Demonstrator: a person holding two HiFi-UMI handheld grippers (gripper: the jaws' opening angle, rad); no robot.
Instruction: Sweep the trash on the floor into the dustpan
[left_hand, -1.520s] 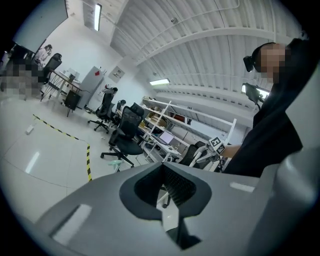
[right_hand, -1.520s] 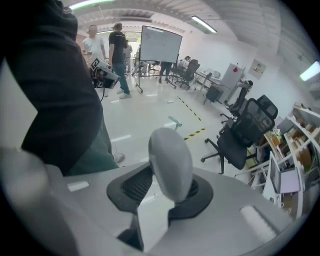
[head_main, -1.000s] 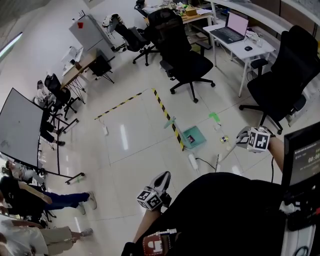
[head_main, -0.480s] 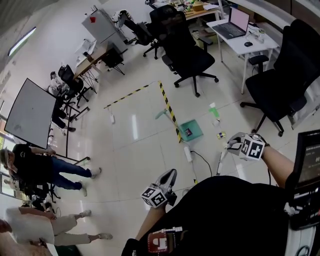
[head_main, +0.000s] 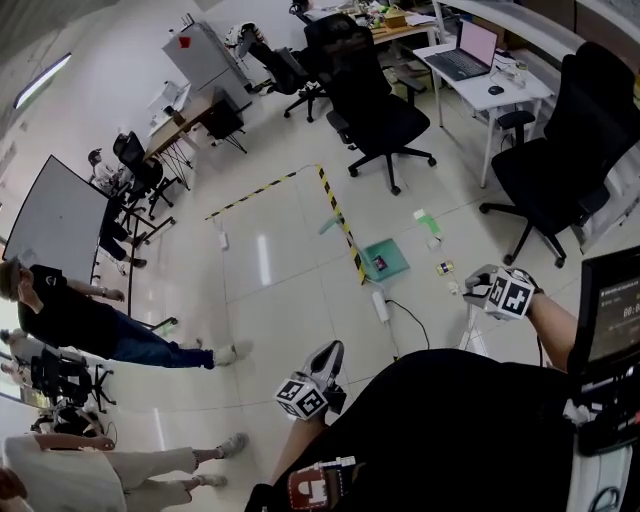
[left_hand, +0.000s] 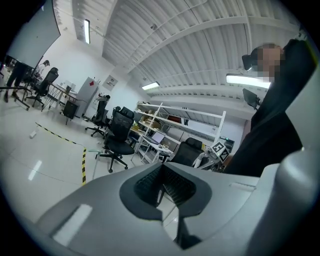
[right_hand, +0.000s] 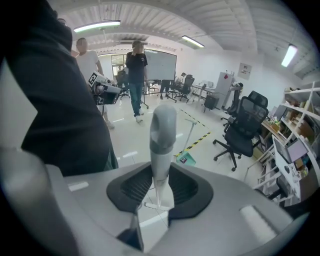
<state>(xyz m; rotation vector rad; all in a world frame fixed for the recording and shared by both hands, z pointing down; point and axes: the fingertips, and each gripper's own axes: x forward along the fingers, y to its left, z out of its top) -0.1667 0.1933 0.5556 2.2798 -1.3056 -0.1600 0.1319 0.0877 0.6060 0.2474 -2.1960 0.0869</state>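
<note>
A green dustpan (head_main: 386, 262) lies on the pale floor beside the striped tape, its long handle pointing up-left; the right gripper view also shows this dustpan (right_hand: 186, 158). Small trash pieces (head_main: 445, 267) lie scattered to its right, with a green scrap (head_main: 422, 215) farther back. My right gripper (head_main: 480, 290) hovers just right of the trash, shut on the grey-white broom handle (right_hand: 162, 135), which stands up between its pads (right_hand: 186, 186). The broom's lower end (head_main: 470, 340) shows near my body. My left gripper (head_main: 328, 358) is held low by my torso, shut with nothing in it.
Yellow-black tape (head_main: 342, 228) runs past the dustpan. A white power strip (head_main: 381, 306) with a black cable lies in front of it. Black office chairs (head_main: 375, 110) and a laptop desk (head_main: 485, 75) stand behind and to the right. People (head_main: 80, 320) stand at the left.
My right gripper has shifted slightly right and toward my body with the broom. The people at the left have walked. The left gripper has barely moved.
</note>
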